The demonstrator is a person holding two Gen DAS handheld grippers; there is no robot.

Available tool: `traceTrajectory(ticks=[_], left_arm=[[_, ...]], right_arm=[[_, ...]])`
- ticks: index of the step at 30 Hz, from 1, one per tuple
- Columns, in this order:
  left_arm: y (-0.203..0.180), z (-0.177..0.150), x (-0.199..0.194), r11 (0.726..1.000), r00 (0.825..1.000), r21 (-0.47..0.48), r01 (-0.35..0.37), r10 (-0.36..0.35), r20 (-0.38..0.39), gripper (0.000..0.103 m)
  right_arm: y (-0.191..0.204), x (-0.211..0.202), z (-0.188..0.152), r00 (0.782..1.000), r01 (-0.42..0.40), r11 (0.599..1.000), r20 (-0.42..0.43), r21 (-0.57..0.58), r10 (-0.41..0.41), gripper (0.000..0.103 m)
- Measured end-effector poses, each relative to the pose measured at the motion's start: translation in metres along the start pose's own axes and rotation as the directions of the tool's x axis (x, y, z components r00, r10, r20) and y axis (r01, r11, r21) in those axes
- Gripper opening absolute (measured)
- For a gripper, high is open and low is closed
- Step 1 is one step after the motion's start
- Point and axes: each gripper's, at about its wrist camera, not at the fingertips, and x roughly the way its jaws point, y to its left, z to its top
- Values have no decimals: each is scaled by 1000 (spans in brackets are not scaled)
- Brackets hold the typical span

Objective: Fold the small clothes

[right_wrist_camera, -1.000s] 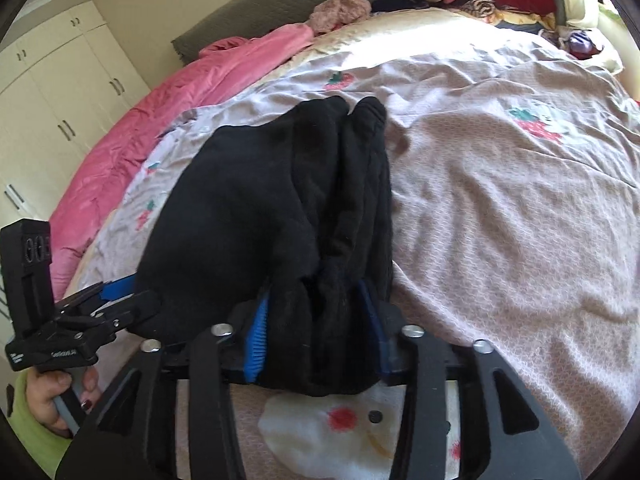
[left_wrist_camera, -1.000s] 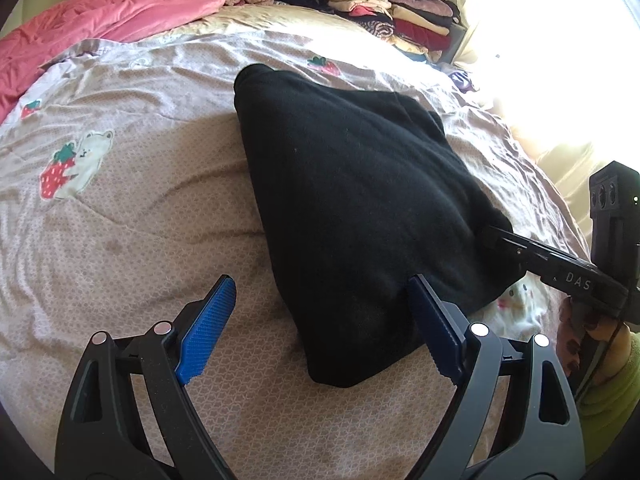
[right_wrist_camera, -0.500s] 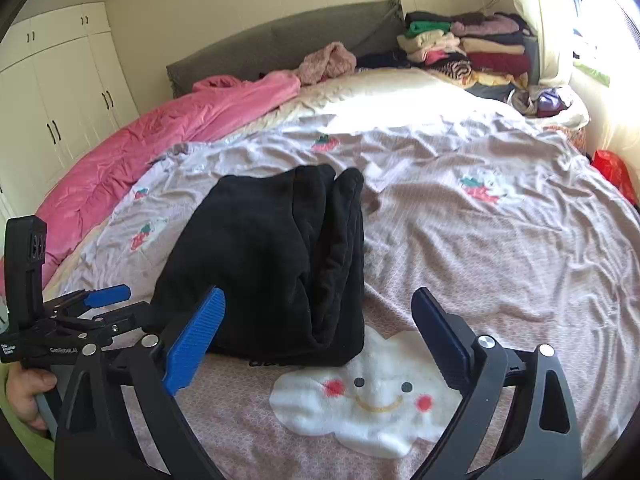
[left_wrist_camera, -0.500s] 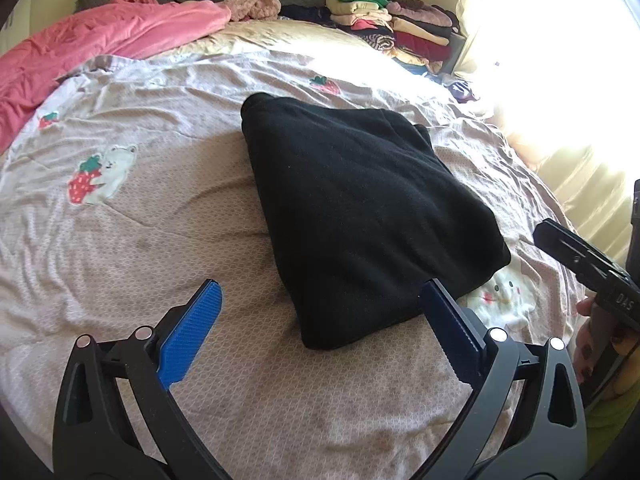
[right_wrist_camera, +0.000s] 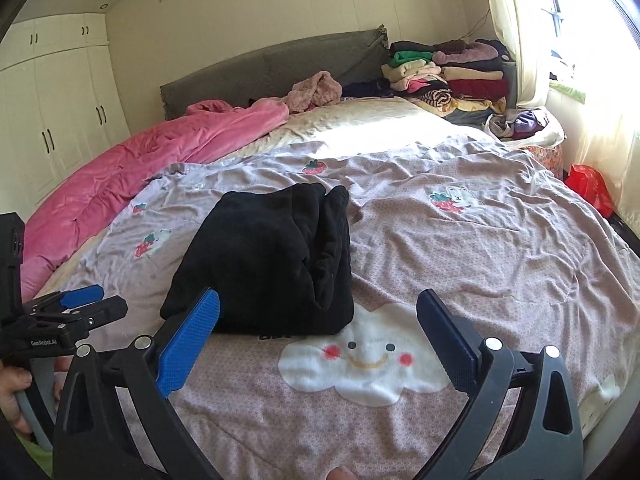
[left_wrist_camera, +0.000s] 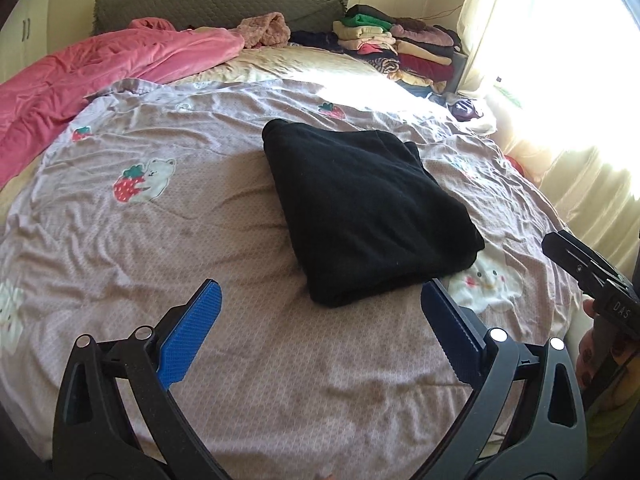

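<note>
A black garment (left_wrist_camera: 368,212) lies folded into a thick bundle on the pale purple bedspread (left_wrist_camera: 160,248); it also shows in the right wrist view (right_wrist_camera: 272,264), with its layered folds facing me. My left gripper (left_wrist_camera: 320,316) is open and empty, held back from the bundle's near corner. My right gripper (right_wrist_camera: 318,326) is open and empty, a little short of the bundle's near edge. The right gripper shows from the side at the right edge of the left wrist view (left_wrist_camera: 588,268). The left gripper shows at the left edge of the right wrist view (right_wrist_camera: 76,304).
A pink quilt (left_wrist_camera: 80,80) lies along the far left of the bed. A stack of folded clothes (left_wrist_camera: 400,48) stands at the headboard corner. A pink fluffy garment (left_wrist_camera: 266,30) lies by the grey headboard. A bright curtained window is on the right. White wardrobes (right_wrist_camera: 52,132) stand at the left.
My right gripper let go of the black bundle's edge and opened. Both grippers pulled back and up from the bundle, which now lies free on the bed.
</note>
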Motion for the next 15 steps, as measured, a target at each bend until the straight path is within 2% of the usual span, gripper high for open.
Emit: traceTrajectory(ticks=[5, 15], left_arm=[[3, -20, -3, 1000, 999, -2, -31, 31, -35, 94], [5, -45, -8, 997, 995, -15, -81, 80, -54, 94]], right_arm=[[8, -6, -13, 1000, 6, 1000, -25, -23, -6, 99], [21, -7, -46, 997, 28, 998, -72, -49, -31, 99]])
